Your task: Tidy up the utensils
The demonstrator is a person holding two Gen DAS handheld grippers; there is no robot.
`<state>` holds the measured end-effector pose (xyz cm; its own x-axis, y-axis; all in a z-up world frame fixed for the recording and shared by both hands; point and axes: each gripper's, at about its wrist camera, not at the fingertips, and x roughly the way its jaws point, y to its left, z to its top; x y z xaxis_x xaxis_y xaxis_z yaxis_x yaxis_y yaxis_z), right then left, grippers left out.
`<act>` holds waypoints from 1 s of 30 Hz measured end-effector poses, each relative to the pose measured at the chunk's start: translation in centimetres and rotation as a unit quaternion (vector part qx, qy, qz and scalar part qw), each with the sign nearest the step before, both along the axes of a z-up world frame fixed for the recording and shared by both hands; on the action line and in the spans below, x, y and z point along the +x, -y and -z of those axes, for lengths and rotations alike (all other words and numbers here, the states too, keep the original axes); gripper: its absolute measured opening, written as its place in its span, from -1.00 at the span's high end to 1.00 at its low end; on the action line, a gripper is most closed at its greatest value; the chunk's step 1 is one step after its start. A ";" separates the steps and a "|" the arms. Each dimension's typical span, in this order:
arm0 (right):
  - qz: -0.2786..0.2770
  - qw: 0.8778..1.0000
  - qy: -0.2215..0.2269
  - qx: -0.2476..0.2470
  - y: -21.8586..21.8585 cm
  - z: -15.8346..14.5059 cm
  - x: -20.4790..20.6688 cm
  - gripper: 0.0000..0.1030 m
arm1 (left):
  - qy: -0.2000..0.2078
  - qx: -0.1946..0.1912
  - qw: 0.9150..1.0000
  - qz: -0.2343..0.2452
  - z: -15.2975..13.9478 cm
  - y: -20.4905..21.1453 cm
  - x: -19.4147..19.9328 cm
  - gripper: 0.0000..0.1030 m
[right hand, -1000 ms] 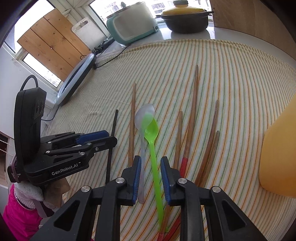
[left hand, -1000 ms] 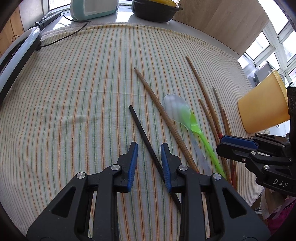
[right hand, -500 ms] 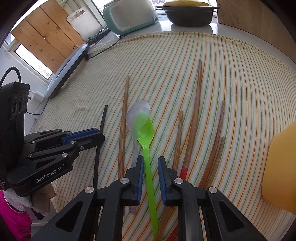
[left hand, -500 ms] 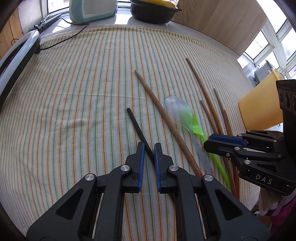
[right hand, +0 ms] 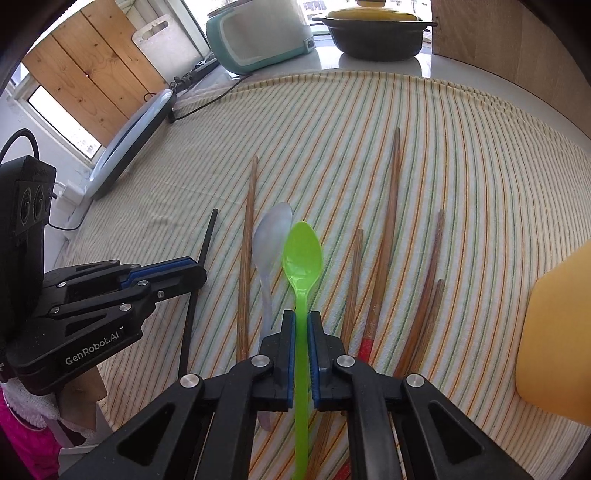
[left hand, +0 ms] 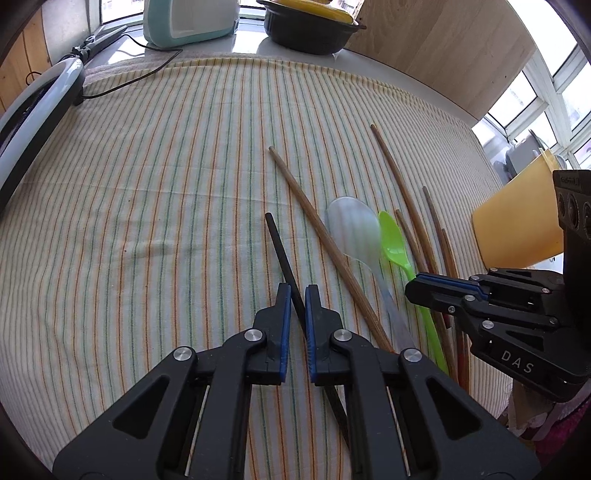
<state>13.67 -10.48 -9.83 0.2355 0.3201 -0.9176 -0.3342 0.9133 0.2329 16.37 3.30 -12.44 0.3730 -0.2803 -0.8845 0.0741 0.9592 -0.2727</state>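
Both grippers are down over the striped cloth (left hand: 155, 192) on the worktop, fingers just closed in. The left gripper (left hand: 297, 295) pinches the 1 black chopstick (left hand: 280, 247) between its blue pads; the stick runs out ahead of the fingers and back under them. The right gripper (right hand: 302, 321) pinches the handle of the 1 green spoon (right hand: 303, 254), bowl pointing toward the far edge.

Count on the cloth: 1 clear spoon (right hand: 271, 236) just left of the green bowl and partly under it, and 6 wooden chopsticks in the right wrist view. 1 long wooden chopstick (right hand: 248, 236) lies between the black stick and the spoons; the other 5 fan out on the right, the longest wooden chopstick (right hand: 389, 206) carrying a red band near its end.

At the right edge sits 1 yellow cup (right hand: 557, 332), lying tilted in the left wrist view. At the far edge stand 1 teal appliance (right hand: 258, 33) and 1 black pot (right hand: 376, 33) with a yellow lid.

The right wrist view alone shows the red band and the wooden boards by the window; the left wrist view alone shows the cup's rim.
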 end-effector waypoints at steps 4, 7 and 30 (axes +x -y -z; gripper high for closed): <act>0.009 1.000 0.010 0.014 0.7 -0.9 -0.5 0.92 | 0.012 -0.010 1.000 -0.003 -1.1 -0.5 -0.3 0.91; 0.013 0.999 0.019 0.023 1.0 -1.6 -0.8 0.92 | 0.024 -0.011 1.000 -0.006 -2.0 -0.8 -0.6 0.92; 0.061 0.987 0.132 0.066 4.8 -9.3 -4.2 0.92 | 0.132 -0.060 0.989 0.007 -11.3 -0.3 -3.4 0.96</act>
<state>9.51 -15.23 -0.49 0.5059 0.3870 -0.7709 -0.2878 0.9182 0.2721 13.02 3.62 -1.11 0.5821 -0.3831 -0.7172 0.1703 0.9199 -0.3532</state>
